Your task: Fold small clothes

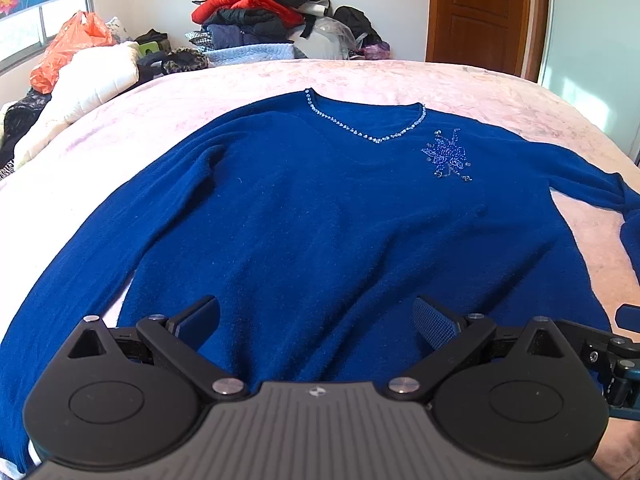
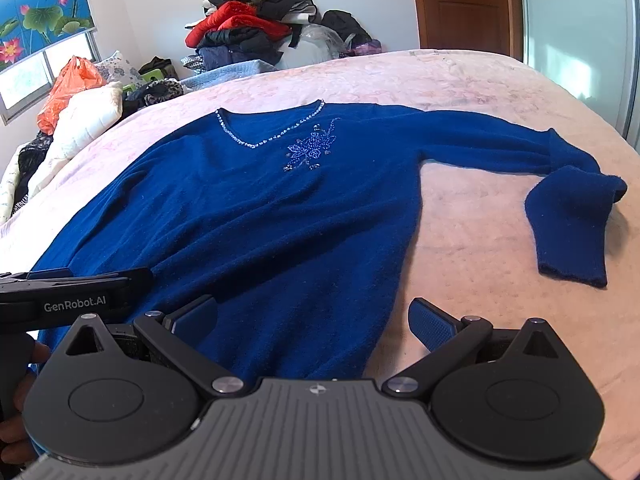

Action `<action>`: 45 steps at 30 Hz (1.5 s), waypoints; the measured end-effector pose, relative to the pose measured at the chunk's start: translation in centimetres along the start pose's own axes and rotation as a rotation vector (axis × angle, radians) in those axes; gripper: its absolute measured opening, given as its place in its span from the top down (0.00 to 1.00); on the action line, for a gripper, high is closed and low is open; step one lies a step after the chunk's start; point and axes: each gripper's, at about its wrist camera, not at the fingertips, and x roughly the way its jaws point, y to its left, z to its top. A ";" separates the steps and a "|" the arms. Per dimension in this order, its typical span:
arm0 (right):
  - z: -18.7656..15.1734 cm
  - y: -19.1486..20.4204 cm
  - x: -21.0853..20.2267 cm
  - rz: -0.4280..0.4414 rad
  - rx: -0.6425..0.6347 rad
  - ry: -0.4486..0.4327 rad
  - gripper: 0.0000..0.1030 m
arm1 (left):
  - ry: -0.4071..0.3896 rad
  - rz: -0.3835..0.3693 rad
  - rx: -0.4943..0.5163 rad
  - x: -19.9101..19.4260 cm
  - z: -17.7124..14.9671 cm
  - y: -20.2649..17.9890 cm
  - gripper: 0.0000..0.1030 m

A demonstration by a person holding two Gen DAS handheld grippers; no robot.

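A dark blue V-neck sweater point(image 1: 304, 216) with a beaded neckline and a beaded flower lies flat, front up, on the pink bed point(image 1: 480, 92). It also shows in the right wrist view point(image 2: 256, 216). Its right sleeve point(image 2: 568, 216) bends back toward me on the bedspread. My left gripper point(image 1: 316, 322) is open over the sweater's lower hem, empty. My right gripper point(image 2: 312, 322) is open over the sweater's lower right edge, empty. The left gripper's body shows at the left of the right wrist view point(image 2: 76, 296).
A pile of clothes point(image 1: 256, 20) sits beyond the bed's far edge. An orange plastic bag point(image 1: 68, 48) and white bedding point(image 1: 88, 88) lie at the left. A wooden door point(image 1: 480, 12) stands at the back right. Pink bedspread point(image 2: 480, 260) lies right of the sweater.
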 end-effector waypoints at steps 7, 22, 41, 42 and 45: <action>-0.1 0.0 -0.1 0.011 -0.001 -0.002 0.00 | 0.008 0.007 0.001 0.0 -0.2 0.1 0.00; -0.2 0.4 -0.5 0.006 -0.070 -0.044 0.00 | 0.020 0.022 0.017 0.5 -0.3 -0.4 0.00; 0.3 -0.8 -1.3 0.081 -0.185 -0.115 0.00 | 0.008 0.024 0.083 1.3 1.1 -2.3 0.00; 0.4 -1.1 -1.4 0.076 -0.176 -0.120 0.01 | 0.007 0.021 0.085 1.4 1.3 -2.5 0.00; 0.7 -2.6 -1.4 0.060 -0.116 -0.134 0.05 | 0.008 0.008 0.100 1.6 1.7 -3.0 0.00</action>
